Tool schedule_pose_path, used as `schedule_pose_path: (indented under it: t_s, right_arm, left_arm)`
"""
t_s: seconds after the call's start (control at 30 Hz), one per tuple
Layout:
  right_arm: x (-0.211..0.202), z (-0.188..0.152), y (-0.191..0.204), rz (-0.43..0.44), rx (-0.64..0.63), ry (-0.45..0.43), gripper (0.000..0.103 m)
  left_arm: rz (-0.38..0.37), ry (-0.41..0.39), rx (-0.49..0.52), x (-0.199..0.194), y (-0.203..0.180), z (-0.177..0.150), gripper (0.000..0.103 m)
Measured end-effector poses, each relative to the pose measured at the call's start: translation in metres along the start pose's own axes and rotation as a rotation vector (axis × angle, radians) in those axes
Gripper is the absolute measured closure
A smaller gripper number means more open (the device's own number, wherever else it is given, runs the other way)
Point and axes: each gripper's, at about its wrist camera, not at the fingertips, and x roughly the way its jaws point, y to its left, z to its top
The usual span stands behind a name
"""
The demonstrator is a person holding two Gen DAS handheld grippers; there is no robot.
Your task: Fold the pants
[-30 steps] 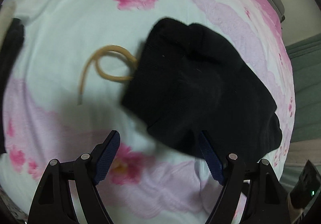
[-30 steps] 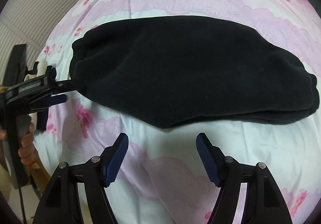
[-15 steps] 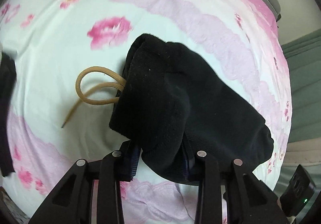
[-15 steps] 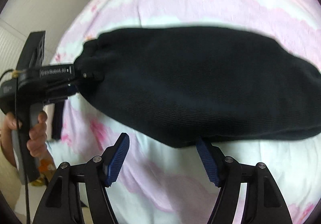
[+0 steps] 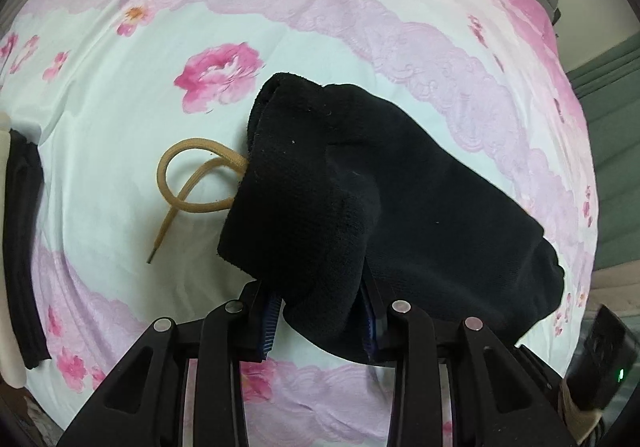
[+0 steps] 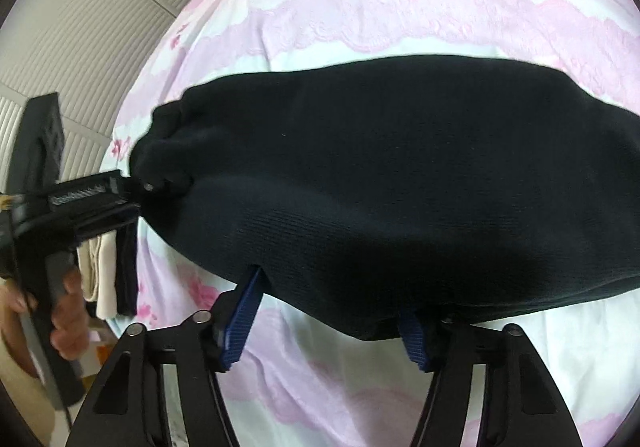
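Closest in the left wrist view, bottom centre: left gripper [image 5: 320,321] jaws drawn narrow, blue pads [image 5: 271,321] clamped on a thick bunched corner of the black pants [image 5: 384,207]. Cloth fills the gap between the pads and bulges up above them. Its jaws have just been closing, with the fabric between them.

Beyond the grip, the pants run from frame centre down to the lower right, lying on the floral bedsheet [image 5: 120,95]. Tan drawstring [image 5: 188,183] comes out of the left edge of the fabric at mid-left, loops once on the sheet, loose end trailing toward lower left. Far left edge: a dark folded garment [image 5: 22,231] on the sheet, next to something pale; hard to say what, heavy distortion there.

Right wrist view, bottom centre: right gripper [image 6: 328,321] jaws at medium width, just been closing further. Near hem of the pants [image 6: 400,183] sits between the blue pads [image 6: 240,321]. Left pad mostly visible and touching the edge; right pad half hidden under cloth. Probably pinching, but pad contact isn't clear.

Farther up, the pants spread as a wide black band across mid-frame over the pink-and-white bedsheet [image 6: 420,15]. At mid-left the left gripper [image 6: 140,193] appears from the side, biting the bunched end of the pants, a person's hand [image 6: 64,311] on its handle at lower left. Folded pale and dark clothes [image 6: 110,271] hang just behind it. Upper left: ribbed grey wall panel [image 6: 80,27].
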Motion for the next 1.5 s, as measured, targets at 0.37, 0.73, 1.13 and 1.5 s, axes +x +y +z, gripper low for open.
schedule_pose_path:
  t_s: [0.37, 0.73, 1.13, 1.5]
  right_arm:
    - [0.009, -0.019, 0.026, -0.054, -0.119, 0.068, 0.053]
    - [-0.136, -0.015, -0.071, -0.333, 0.114, -0.238, 0.042]
    - [-0.132, -0.004, -0.186, -0.324, 0.476, -0.289, 0.039]
    - [-0.093, -0.009, -0.225, -0.403, 0.542, -0.164, 0.026]
  left_arm:
    - [0.085, 0.041, 0.059, 0.008, 0.002, -0.007, 0.059]
    - [0.095, -0.08, 0.397, -0.049, -0.093, -0.069, 0.044]
    - [0.072, -0.102, 0.629, -0.007, -0.213, -0.067, 0.045]
    - [0.112, -0.08, 0.634, 0.008, -0.221, -0.064, 0.045]
